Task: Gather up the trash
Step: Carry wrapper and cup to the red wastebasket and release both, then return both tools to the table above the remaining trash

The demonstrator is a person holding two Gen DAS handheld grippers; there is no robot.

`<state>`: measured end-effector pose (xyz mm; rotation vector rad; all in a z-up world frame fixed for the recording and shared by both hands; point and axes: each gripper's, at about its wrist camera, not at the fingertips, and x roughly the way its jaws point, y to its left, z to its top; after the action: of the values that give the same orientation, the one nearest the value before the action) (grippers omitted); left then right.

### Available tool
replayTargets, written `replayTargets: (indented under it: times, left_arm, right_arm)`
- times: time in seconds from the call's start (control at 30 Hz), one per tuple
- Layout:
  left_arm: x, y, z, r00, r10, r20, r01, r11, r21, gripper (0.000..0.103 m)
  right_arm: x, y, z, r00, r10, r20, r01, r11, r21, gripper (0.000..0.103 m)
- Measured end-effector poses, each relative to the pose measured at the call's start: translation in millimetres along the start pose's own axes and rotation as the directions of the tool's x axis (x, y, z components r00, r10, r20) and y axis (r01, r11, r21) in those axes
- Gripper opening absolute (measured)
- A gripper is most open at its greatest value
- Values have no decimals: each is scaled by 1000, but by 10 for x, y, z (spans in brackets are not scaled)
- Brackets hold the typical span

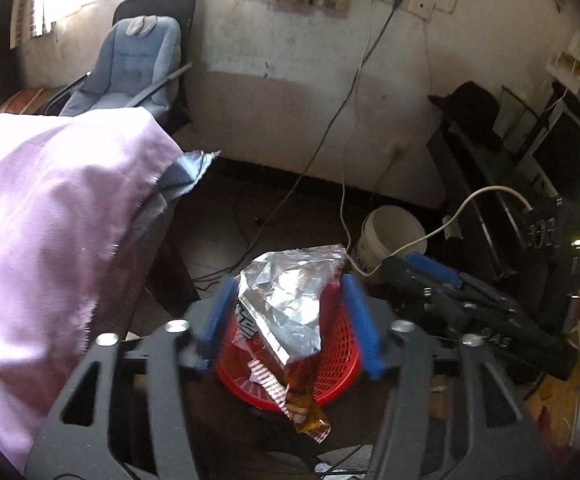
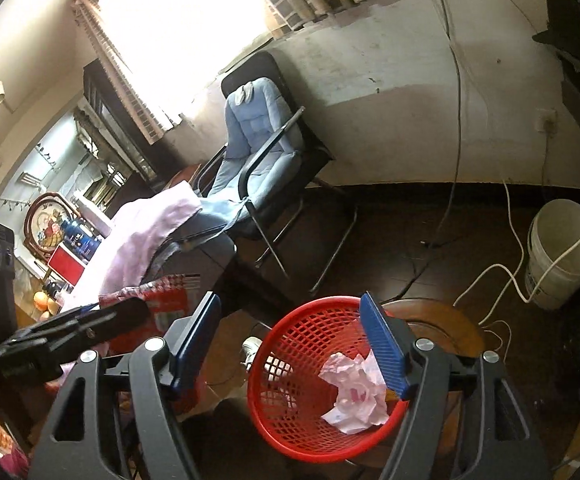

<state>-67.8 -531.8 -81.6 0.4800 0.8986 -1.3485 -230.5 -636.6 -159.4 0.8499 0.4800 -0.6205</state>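
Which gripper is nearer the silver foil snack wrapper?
Left. The left gripper has the wrapper between its open fingers; the right gripper hangs over the red mesh basket alongside.

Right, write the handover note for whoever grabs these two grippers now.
Left gripper: jaws open above the red basket. The foil snack wrapper sits between the pads, apparently loose. Whether it is falling or resting on the basket is unclear.
Right gripper: open, empty, over the same basket.
Done: a crumpled paper lies in the basket.
Left: confirm the wrapper ends up inside. A red packet on the table by the pink cloth may be next.
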Motion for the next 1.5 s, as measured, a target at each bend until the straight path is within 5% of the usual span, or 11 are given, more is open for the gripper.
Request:
replayTargets:
  times: [0.13, 0.8, 1.5]
  left_arm:
    - [47, 67, -12, 1000, -17, -16, 16, 999, -42, 80]
    - [-668, 381, -100, 986, 135, 101, -123, 986, -115, 90]
    - [-1808, 817, -561, 928, 260, 268, -195, 949, -247, 96]
  right_arm:
    - [-27, -36, -10, 1000, 2, -4, -2, 1000, 4, 71]
    - [-233, 526, -79, 998, 56, -1, -55, 993, -103, 79]
    - [-755, 1439, -188, 988, 146, 43, -127, 949, -287, 95]
